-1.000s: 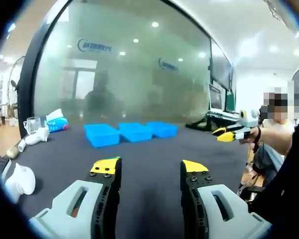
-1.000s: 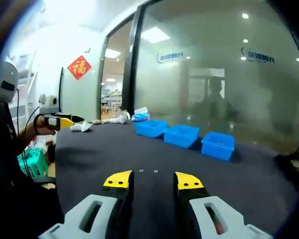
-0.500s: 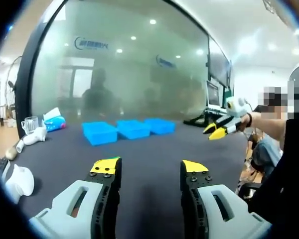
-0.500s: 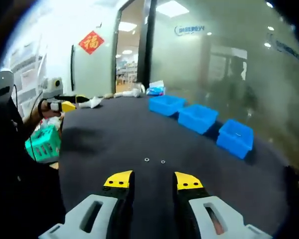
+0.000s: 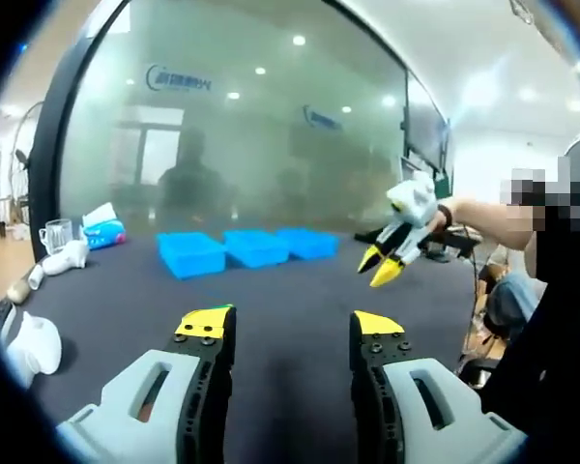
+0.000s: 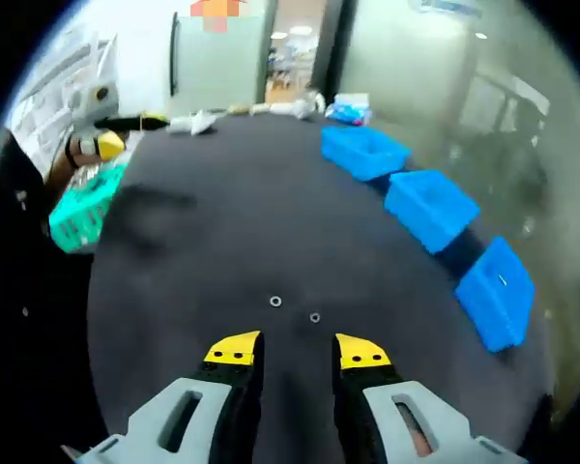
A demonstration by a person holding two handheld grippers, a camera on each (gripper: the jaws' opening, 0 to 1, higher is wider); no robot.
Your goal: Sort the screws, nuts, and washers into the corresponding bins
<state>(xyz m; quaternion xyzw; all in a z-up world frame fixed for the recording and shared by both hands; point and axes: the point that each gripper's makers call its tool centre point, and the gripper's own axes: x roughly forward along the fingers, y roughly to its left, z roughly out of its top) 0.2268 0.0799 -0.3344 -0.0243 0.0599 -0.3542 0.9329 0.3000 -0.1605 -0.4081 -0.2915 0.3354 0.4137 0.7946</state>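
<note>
Two small round metal parts [image 6: 275,302] [image 6: 314,317] lie on the dark table [image 6: 203,251], just ahead of my right gripper [image 6: 298,350]. It stands open and tilted down at them, with nothing between its jaws. Three blue bins [image 6: 430,205] stand in a row to the right beyond them. In the left gripper view the same bins [image 5: 256,246] sit at the far side, and my left gripper [image 5: 290,324] is open and empty above the table. The right gripper [image 5: 377,269] comes in from the right, held by a hand and pointing down.
A green basket [image 6: 82,208] hangs off the table's left edge. White items [image 5: 34,343] [image 5: 63,261], a glass cup [image 5: 53,237] and a blue pack [image 5: 106,232] lie at the left end. A glass wall rises behind the bins. Monitors [image 5: 416,188] stand at the right.
My right gripper has swung in over the table and tipped downward; the two metal parts now lie just ahead of its jaws. The left gripper has held still.
</note>
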